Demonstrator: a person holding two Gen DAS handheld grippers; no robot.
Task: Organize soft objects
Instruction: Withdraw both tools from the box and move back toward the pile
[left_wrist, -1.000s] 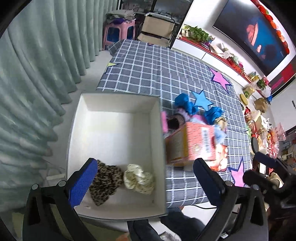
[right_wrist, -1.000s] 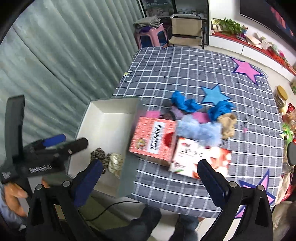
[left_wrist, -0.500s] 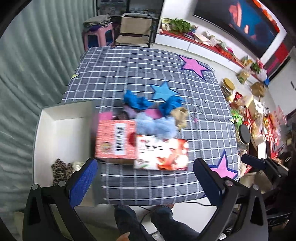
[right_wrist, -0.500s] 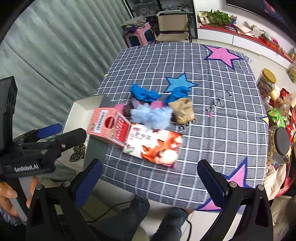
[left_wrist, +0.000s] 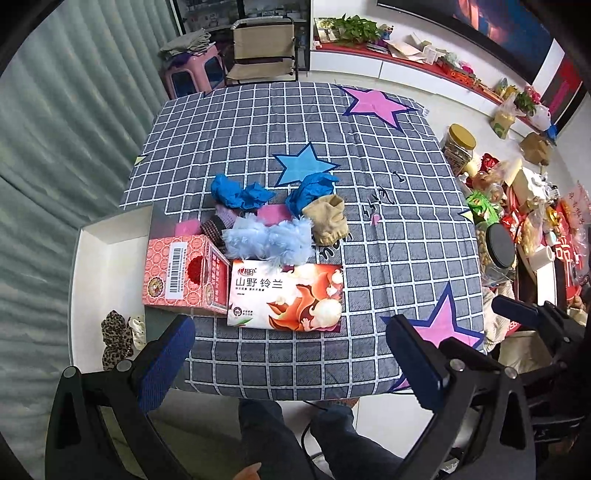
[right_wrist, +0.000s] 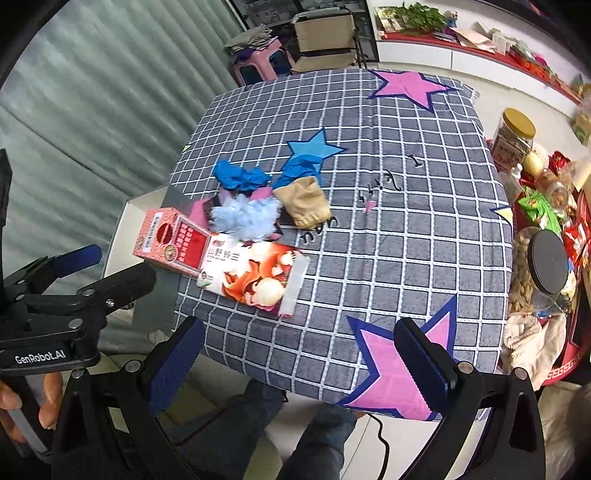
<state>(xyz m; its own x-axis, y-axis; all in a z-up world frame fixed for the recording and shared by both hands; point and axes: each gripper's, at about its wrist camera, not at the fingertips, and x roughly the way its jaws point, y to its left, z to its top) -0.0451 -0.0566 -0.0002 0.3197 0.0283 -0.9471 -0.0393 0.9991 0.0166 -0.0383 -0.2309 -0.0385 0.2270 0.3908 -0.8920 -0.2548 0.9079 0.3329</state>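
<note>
Left gripper (left_wrist: 288, 354) and right gripper (right_wrist: 295, 354) both hanging above near table edge, jaws spread wide, holding nothing. Soft pile — fluffy light-blue piece (left_wrist: 267, 242), tan sock (left_wrist: 327, 219), blue gloves (left_wrist: 240, 194) — lying just behind tissue pack (left_wrist: 286, 293). Leopard scrunchie (left_wrist: 116, 338) sitting in white box (left_wrist: 110, 234), left of pack.

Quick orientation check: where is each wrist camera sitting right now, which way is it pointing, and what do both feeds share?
Left wrist: held above the near table edge, looking down over the open left gripper at the white box; legs and the right gripper show.
Right wrist: further right, over the open right gripper, facing the checkered tablecloth; the left gripper and a hand show at left.
Shared: tissue pack, red box, fluffy blue item.
</note>
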